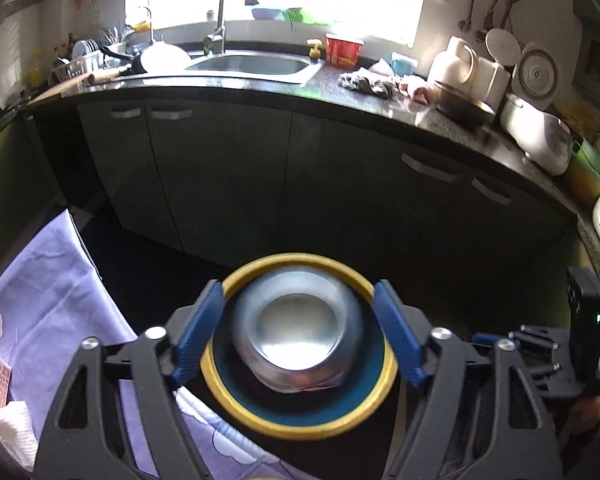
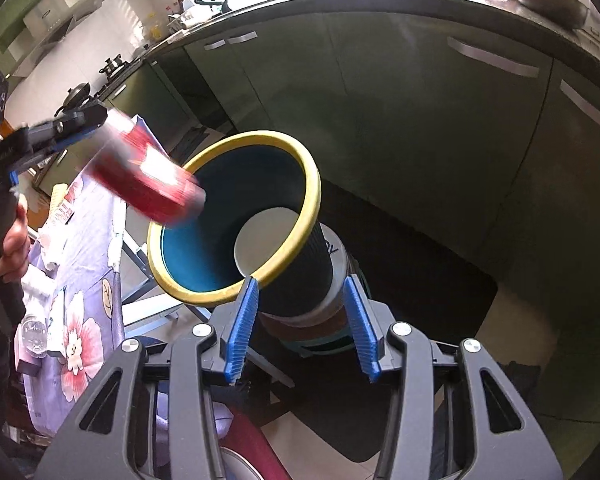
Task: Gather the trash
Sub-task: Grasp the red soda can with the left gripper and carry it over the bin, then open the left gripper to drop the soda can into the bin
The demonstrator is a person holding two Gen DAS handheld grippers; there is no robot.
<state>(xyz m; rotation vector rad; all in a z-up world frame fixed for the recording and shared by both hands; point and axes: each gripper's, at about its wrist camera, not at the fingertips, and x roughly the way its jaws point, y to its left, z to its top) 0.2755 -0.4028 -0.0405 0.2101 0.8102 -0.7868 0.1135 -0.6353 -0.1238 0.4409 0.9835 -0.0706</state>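
A red drink can (image 2: pixel 148 172), blurred, hangs at the mouth of a black ribbed bin with a yellow rim (image 2: pixel 260 136) and a teal inside. In the left wrist view the can's silver end (image 1: pixel 300 332) lies over the bin's rim (image 1: pixel 300 258), between the blue pads (image 1: pixel 196 332) of my left gripper (image 1: pixel 299 285). Gaps show on both sides, so that gripper is open. It appears at the far left (image 2: pixel 96 128), held by a hand. My right gripper (image 2: pixel 300 280) is shut on the bin's lower body and holds it tilted in the air.
A table under a purple floral cloth (image 2: pixel 80 320) stands to the left with tissues (image 1: pixel 12 428) and packaging. Dark cabinets (image 1: pixel 220 168) carry a counter with a sink (image 1: pixel 252 66), a red noodle cup (image 1: pixel 344 50), rags and appliances. A dark mat (image 2: pixel 420 280) covers the floor.
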